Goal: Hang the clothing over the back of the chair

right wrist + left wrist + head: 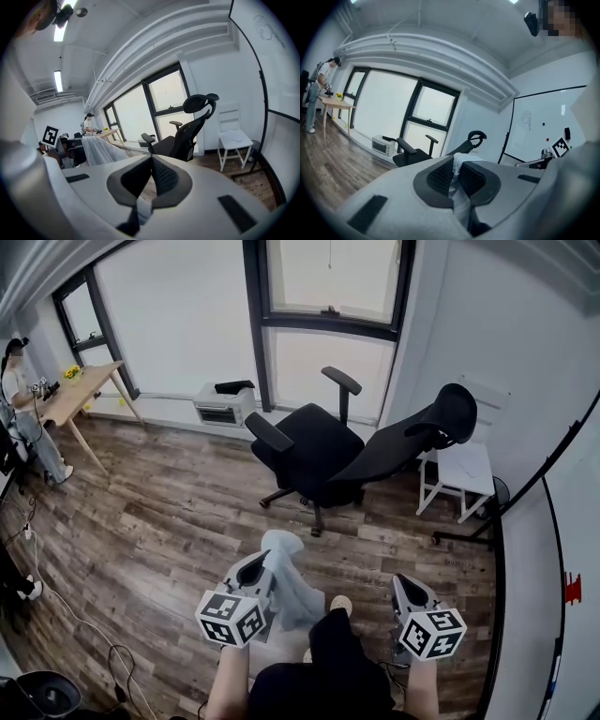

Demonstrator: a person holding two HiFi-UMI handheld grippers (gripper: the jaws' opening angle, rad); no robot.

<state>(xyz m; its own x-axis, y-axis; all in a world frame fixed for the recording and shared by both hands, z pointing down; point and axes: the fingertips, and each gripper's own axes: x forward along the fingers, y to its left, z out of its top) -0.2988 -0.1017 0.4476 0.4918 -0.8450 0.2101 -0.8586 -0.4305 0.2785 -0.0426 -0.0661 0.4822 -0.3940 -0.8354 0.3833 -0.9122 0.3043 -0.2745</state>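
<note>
A black office chair (319, 451) stands in the middle of the wooden floor, its back reclined to the right with the headrest (455, 411) at the far end. My left gripper (255, 568) is low in the head view, shut on a pale grey garment (286, 582) that hangs down from it. In the left gripper view the striped cloth (458, 187) is pinched between the pads of the left gripper (457, 164), and the chair (415, 153) lies ahead. My right gripper (403, 585) is shut, and nothing shows between its tips (151, 159). From there the chair (187, 136) is ahead and the garment (96, 150) at left.
A small white chair (461, 472) stands by the wall right of the office chair. A white oven (223, 405) sits on the floor under the window. A wooden table (80, 395) and a person (19, 409) are far left. A whiteboard (553, 549) closes off the right.
</note>
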